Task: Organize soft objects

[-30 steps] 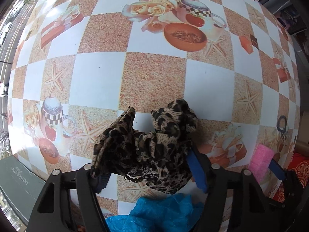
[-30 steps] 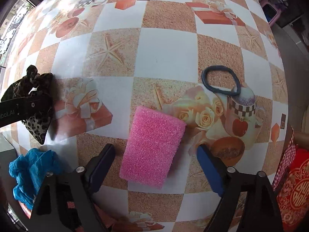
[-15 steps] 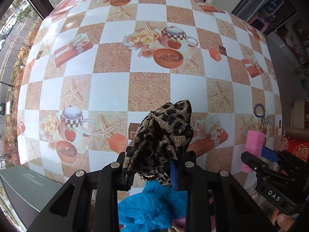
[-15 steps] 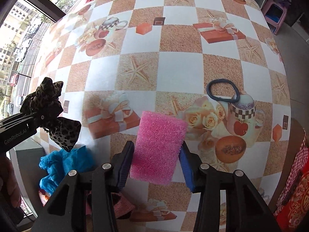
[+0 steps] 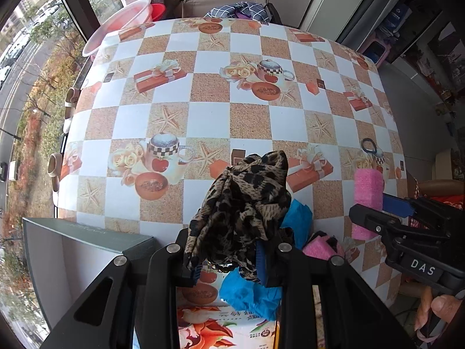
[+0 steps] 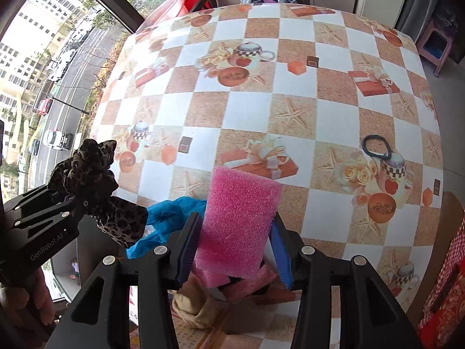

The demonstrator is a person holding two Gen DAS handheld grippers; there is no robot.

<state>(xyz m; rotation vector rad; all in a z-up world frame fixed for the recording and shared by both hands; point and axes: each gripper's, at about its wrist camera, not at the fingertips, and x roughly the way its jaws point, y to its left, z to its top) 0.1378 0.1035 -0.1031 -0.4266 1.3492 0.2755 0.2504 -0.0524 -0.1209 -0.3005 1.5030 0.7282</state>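
My left gripper (image 5: 226,264) is shut on a leopard-print fabric scrunchie (image 5: 244,200), held up above the near edge of the checkered table (image 5: 247,116). In the right wrist view the same scrunchie (image 6: 87,171) hangs from the left gripper (image 6: 66,203) at the far left. My right gripper (image 6: 235,247) is shut on a pink foam sponge (image 6: 238,221), also lifted off the table. The sponge (image 5: 367,186) and right gripper (image 5: 389,212) show at the right of the left wrist view. A black hair tie (image 6: 377,146) lies on the table at the right.
A crumpled blue cloth (image 5: 250,293) lies below the grippers with more pink foam pieces (image 6: 247,285) and a beige fabric item (image 6: 191,305). An open dark box (image 5: 87,247) stands at the near left. A pink basin (image 5: 116,26) and a chair (image 5: 241,8) stand beyond the table.
Both grippers closed, the left on the scrunchie and the right on the pink sponge, then rose well above the table. Both items left the tabletop.
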